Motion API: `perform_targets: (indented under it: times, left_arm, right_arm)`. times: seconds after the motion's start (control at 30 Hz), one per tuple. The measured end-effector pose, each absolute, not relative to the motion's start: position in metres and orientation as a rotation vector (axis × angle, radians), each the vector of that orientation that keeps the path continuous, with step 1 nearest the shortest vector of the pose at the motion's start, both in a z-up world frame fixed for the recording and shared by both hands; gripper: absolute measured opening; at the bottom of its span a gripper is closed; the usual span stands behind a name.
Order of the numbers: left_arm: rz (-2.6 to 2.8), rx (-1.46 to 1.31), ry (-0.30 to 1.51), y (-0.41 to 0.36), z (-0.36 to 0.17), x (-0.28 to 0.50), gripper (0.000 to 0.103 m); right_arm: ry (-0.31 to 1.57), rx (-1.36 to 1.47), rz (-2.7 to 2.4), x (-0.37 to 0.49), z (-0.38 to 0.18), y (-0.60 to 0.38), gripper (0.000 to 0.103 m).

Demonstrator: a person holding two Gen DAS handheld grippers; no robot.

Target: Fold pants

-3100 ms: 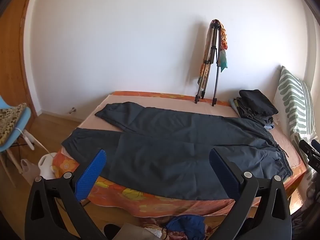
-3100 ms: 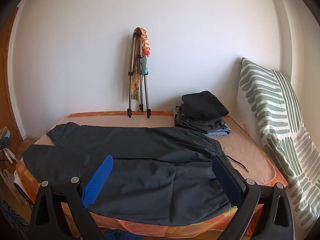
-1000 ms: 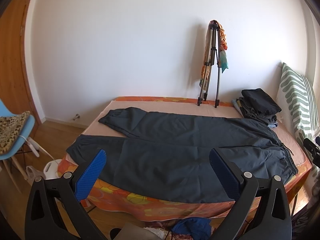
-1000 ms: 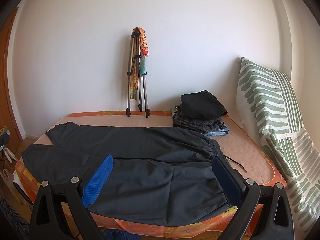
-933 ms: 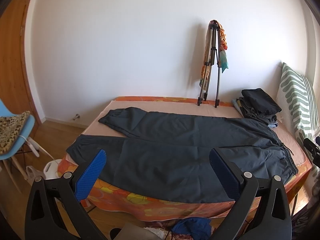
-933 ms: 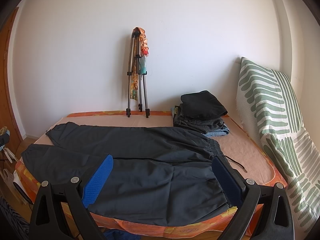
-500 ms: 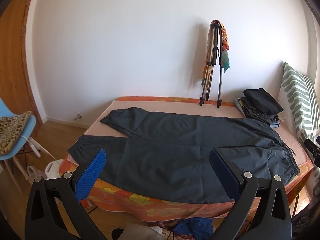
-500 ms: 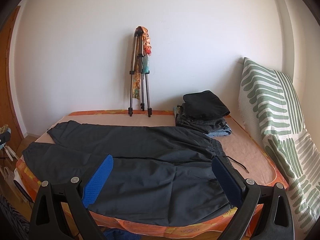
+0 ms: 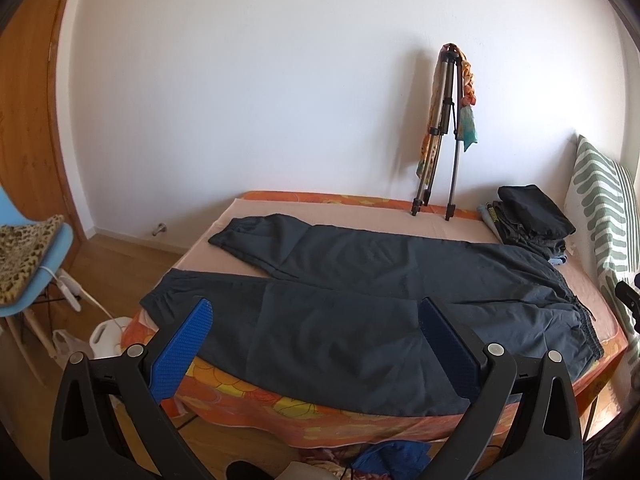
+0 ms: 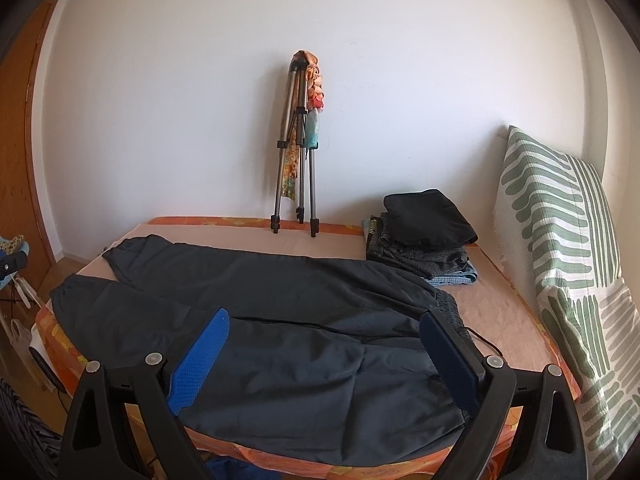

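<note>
While both grippers, left [image 9: 316, 320] and right [image 10: 324, 330], hung wide apart and empty, one pair of pants [image 9: 380, 300] lay flat along the bed's [image 9: 256, 404] front edge, two legs spread.

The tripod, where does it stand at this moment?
In both wrist views the tripod stands folded at the far edge of the bed, leaning on the white wall, left of the stack of folded clothes and behind the dark pants.

Dark navy pants [image 9: 360, 300] lie flat, unfolded, along the bed's [image 9: 360, 210] near edge, legs spread, waistband at the pillow end
</note>
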State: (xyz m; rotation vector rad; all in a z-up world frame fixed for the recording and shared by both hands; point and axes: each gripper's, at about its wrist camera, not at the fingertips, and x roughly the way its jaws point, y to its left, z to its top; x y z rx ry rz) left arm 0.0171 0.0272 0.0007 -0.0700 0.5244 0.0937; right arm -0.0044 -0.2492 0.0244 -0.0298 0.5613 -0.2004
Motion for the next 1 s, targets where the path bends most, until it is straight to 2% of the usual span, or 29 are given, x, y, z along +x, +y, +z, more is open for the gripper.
perform_targets:
  times: [0.27,0.4,0.57,0.7,0.77,0.83,0.9,1.0]
  left_arm:
    - [0.137,-0.071,0.521,0.07,0.006,0.039,0.1]
    - [0.176,-0.066,0.561,0.098,0.001,0.056,0.091]
    - [0.222,-0.099,0.63,0.136,-0.019,0.072,0.083]
    - [0.254,-0.133,0.701,0.161,-0.044,0.086,0.068]
    - [0.254,-0.127,0.733,0.169,-0.057,0.091,0.065]
    - [0.266,-0.133,0.765,0.177,-0.07,0.096,0.057]
    - [0.271,-0.147,0.794,0.185,-0.08,0.1,0.054]
    - [0.271,-0.156,0.824,0.193,-0.091,0.104,0.052]
  right_arm:
    - [0.555,-0.071,-0.138,0.022,0.029,-0.251,0.094]
    - [0.588,-0.101,0.008,0.034,0.019,-0.241,0.093]
    - [0.666,-0.186,0.179,0.043,-0.013,-0.216,0.08]
    - [0.757,-0.245,0.301,0.044,-0.047,-0.193,0.073]
    - [0.806,-0.275,0.36,0.041,-0.064,-0.18,0.067]
    - [0.842,-0.308,0.417,0.039,-0.08,-0.169,0.067]
    - [0.88,-0.347,0.455,0.036,-0.096,-0.158,0.066]
    - [0.929,-0.419,0.499,0.036,-0.118,-0.144,0.059]
